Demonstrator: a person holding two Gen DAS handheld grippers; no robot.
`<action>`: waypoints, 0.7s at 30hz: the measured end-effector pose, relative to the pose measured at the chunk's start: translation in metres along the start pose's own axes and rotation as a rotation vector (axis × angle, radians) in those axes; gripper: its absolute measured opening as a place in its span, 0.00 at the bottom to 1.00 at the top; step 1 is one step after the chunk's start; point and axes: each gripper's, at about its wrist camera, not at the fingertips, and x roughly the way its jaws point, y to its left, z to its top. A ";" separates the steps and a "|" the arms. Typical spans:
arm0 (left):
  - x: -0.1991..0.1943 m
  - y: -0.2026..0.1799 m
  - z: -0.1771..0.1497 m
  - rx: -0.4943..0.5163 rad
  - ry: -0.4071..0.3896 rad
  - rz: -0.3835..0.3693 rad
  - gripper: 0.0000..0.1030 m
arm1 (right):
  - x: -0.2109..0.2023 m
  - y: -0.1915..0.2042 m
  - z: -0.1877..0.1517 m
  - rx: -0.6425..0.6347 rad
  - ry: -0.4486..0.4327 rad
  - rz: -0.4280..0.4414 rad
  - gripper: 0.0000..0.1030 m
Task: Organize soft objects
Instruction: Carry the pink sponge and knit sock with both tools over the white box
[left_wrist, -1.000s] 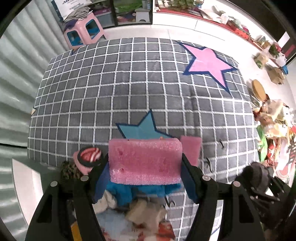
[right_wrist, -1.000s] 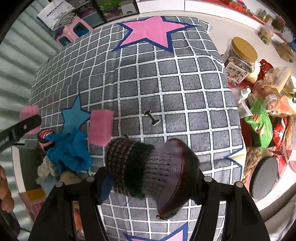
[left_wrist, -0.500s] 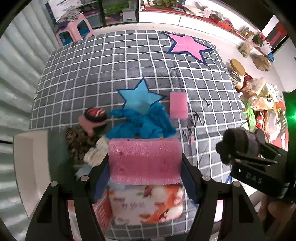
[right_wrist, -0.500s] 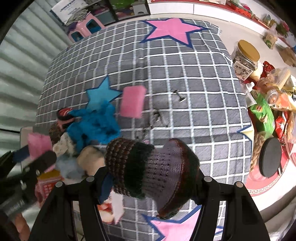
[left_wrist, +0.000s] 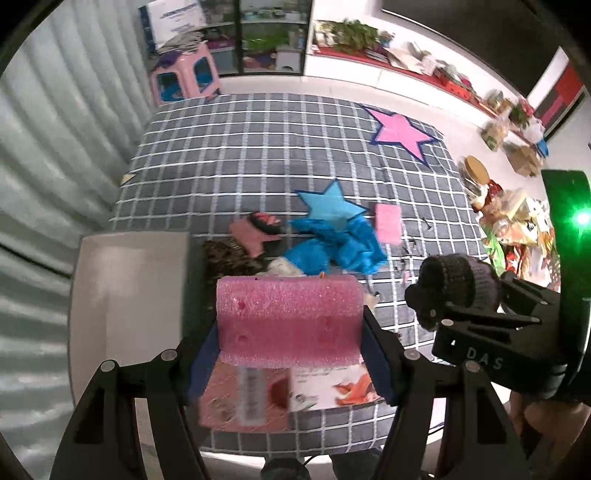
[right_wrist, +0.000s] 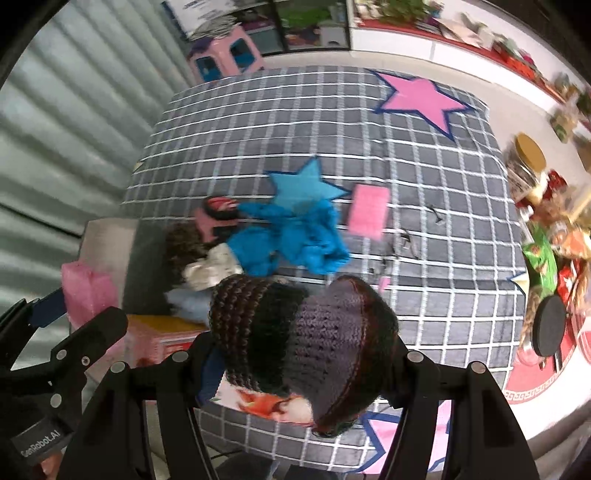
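Observation:
My left gripper (left_wrist: 290, 332) is shut on a pink foam sponge (left_wrist: 288, 317) and holds it above a pink printed box (left_wrist: 280, 397) near the front edge of the grey checked blanket (left_wrist: 258, 155). My right gripper (right_wrist: 303, 343) is shut on a dark knitted sock roll (right_wrist: 295, 332), purple and brown. In the left wrist view it shows at the right with the roll (left_wrist: 454, 284). On the blanket lie a blue cloth (left_wrist: 332, 247), a second pink sponge (left_wrist: 388, 223), a pink and red sock (left_wrist: 258, 229) and a brown furry item (left_wrist: 225, 254).
A grey tray (left_wrist: 129, 288) lies left of the box. Jars, snack bags and a black lid (right_wrist: 548, 325) crowd the floor to the right. A pink stool (left_wrist: 184, 74) stands beyond the blanket. Small dark clips (right_wrist: 406, 240) lie near the second sponge.
Both grippers have risen and pulled back toward the blanket's front edge with their loads. The pile of soft things now lies farther off, and the box and tray have come into view.

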 end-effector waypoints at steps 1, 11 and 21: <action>-0.003 0.007 -0.003 -0.015 -0.003 0.003 0.71 | -0.001 0.008 0.000 -0.014 -0.001 0.003 0.65; -0.024 0.082 -0.034 -0.164 -0.032 0.055 0.71 | -0.006 0.087 -0.001 -0.166 0.007 0.039 0.65; -0.028 0.144 -0.065 -0.293 -0.031 0.084 0.71 | -0.002 0.146 -0.004 -0.293 0.030 0.045 0.65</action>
